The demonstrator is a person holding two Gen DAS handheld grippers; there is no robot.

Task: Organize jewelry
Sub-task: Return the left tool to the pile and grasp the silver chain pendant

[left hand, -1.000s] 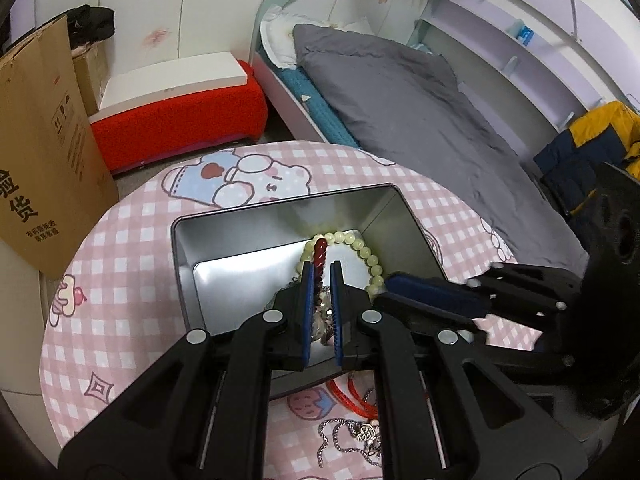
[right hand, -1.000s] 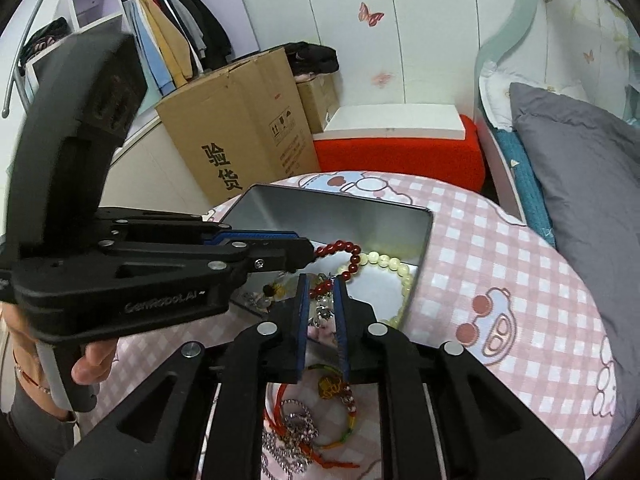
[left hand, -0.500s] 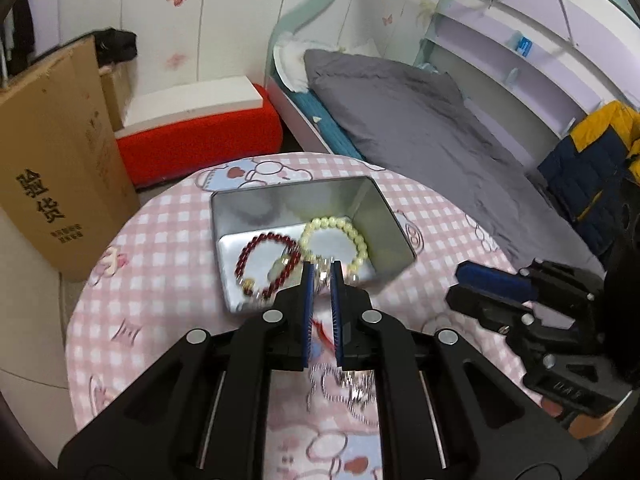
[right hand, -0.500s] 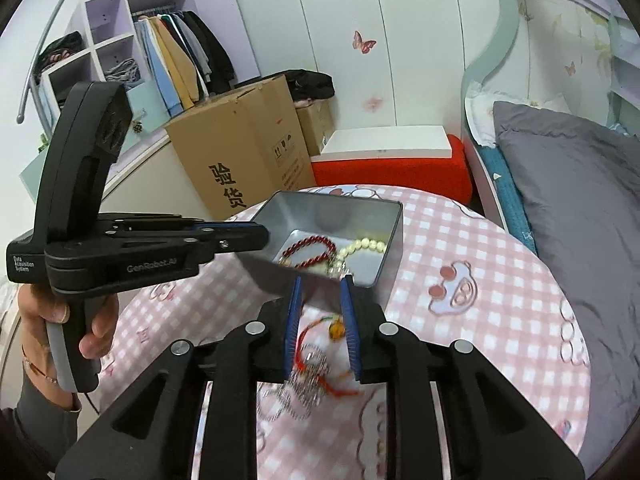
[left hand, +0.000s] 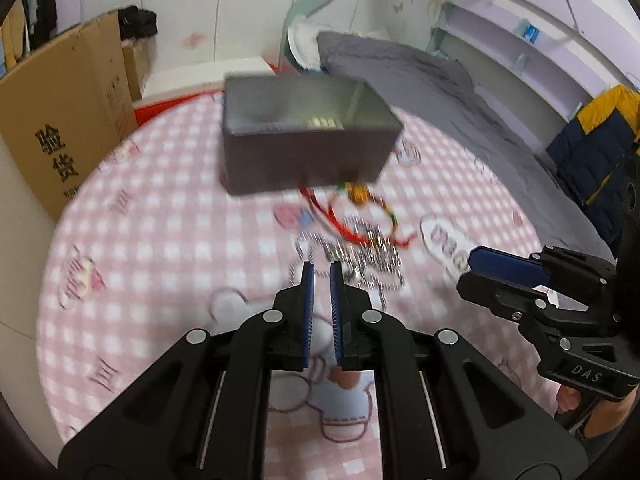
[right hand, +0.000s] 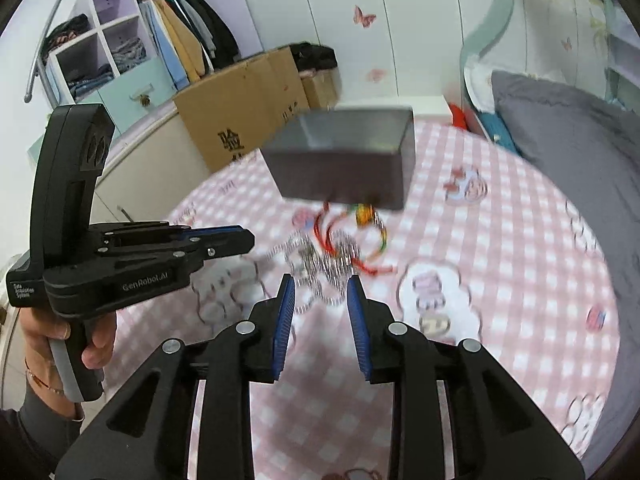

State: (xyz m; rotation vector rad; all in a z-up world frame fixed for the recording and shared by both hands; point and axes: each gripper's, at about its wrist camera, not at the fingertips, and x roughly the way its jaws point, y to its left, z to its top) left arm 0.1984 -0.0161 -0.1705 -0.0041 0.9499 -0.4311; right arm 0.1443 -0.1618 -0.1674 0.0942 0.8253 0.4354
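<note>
Right tool (right hand: 320, 286) parted, above chains (right hand: 320, 264)

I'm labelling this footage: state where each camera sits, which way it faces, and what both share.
Left wrist: rides the left gripper, looking forward at the metal tin; right gripper at right.
Right wrist: rides the right gripper, facing the tin; left gripper and holding hand at left.
Shared: tin, jewelry pile, pink checked tablecloth.

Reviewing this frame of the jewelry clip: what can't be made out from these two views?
- Tin box contents: both wrist views are low; its near wall hides the inside.
- Jewelry pile: motion blur in both views; separate chains cannot be counted.
- Red cord bracelet: its far end is hidden behind the box.
- Left tool: the narrow gap looks empty; blur prevents certainty.
</note>
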